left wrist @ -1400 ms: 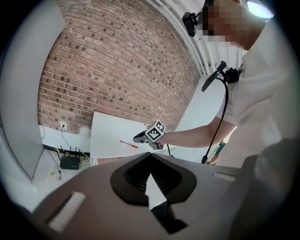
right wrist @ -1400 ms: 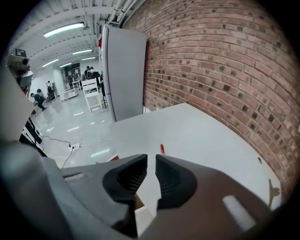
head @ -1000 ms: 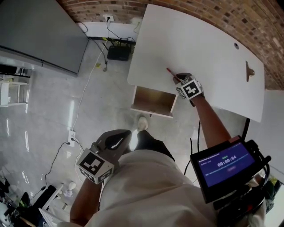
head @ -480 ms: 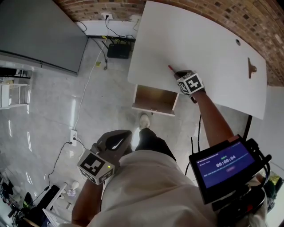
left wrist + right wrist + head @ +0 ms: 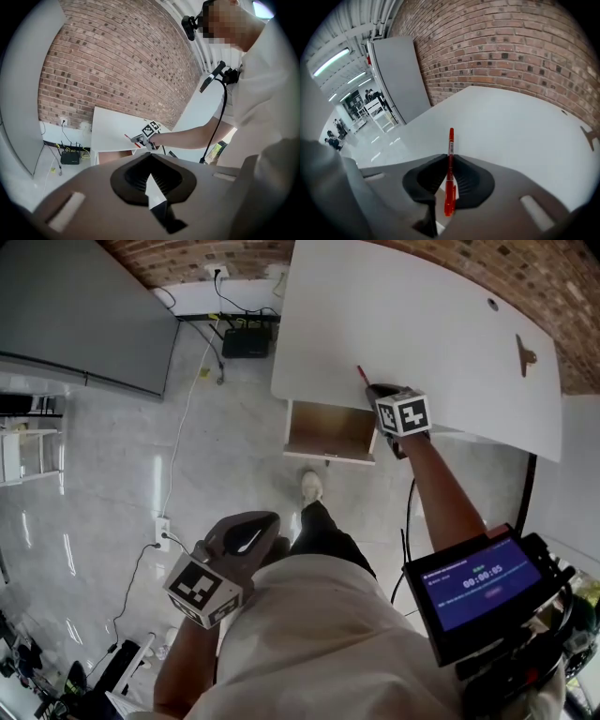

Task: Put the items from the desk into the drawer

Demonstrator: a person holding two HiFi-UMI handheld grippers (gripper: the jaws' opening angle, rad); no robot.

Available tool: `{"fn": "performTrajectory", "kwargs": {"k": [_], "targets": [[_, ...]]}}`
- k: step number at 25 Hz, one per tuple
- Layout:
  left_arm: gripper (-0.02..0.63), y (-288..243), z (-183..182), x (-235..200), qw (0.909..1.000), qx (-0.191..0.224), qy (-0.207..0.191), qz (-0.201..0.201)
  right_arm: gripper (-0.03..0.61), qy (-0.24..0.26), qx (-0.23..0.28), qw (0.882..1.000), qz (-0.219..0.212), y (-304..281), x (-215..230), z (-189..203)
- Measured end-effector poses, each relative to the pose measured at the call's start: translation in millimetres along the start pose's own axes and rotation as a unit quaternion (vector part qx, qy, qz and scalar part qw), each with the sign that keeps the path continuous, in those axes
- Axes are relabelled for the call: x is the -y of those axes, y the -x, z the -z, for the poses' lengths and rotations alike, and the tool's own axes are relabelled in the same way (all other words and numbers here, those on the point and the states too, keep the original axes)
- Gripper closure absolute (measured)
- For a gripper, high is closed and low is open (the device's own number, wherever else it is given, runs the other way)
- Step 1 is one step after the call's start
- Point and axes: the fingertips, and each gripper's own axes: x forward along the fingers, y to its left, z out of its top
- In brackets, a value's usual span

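My right gripper (image 5: pixel 373 390) is shut on a red pen (image 5: pixel 450 164), which sticks out past the jaws over the white desk (image 5: pixel 422 324). The pen's tip (image 5: pixel 360 373) shows in the head view just above the desk's near edge. Below that edge the wooden drawer (image 5: pixel 330 430) stands pulled open, and what lies inside is not visible. My left gripper (image 5: pixel 251 532) hangs low by my body, far from the desk, its jaws closed with nothing between them. From the left gripper view the right gripper (image 5: pixel 143 138) and pen appear small at the desk's front.
A small brown object (image 5: pixel 525 354) lies on the desk's far right. Black boxes and cables (image 5: pixel 246 341) sit on the floor by the brick wall. A grey cabinet (image 5: pixel 75 315) stands at left. A screen device (image 5: pixel 473 587) hangs at my right side.
The right gripper has carried the pen slightly toward the desk's near edge, over the drawer's right end. The left gripper has stayed put.
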Motion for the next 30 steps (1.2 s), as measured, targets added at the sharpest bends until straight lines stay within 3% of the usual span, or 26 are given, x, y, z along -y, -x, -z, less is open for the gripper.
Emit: {"fn": "performTrajectory", "kwargs": {"k": [10,18,27,30], "targets": [[0.607,40,33,20,0.9992,0.004,-0.008,0.039,0.537,-0.092,0.039,0.995,0.007,35,-65,49],[0.607,70,70,23,0.9988,-0.009,-0.013,0.046,0.537,-0.158,0.046,0.986,0.012,21,-108,101],[0.607,72,74,39,0.9991,-0.016,-0.001,0.039,0.537,-0.195,0.028,0.980,0.025,-8,-92,121],[0.607,60,80,23,0.9989,-0.024,0.007,0.039,0.537,-0.202,0.016,0.979,0.031,-42,-83,127]]}}
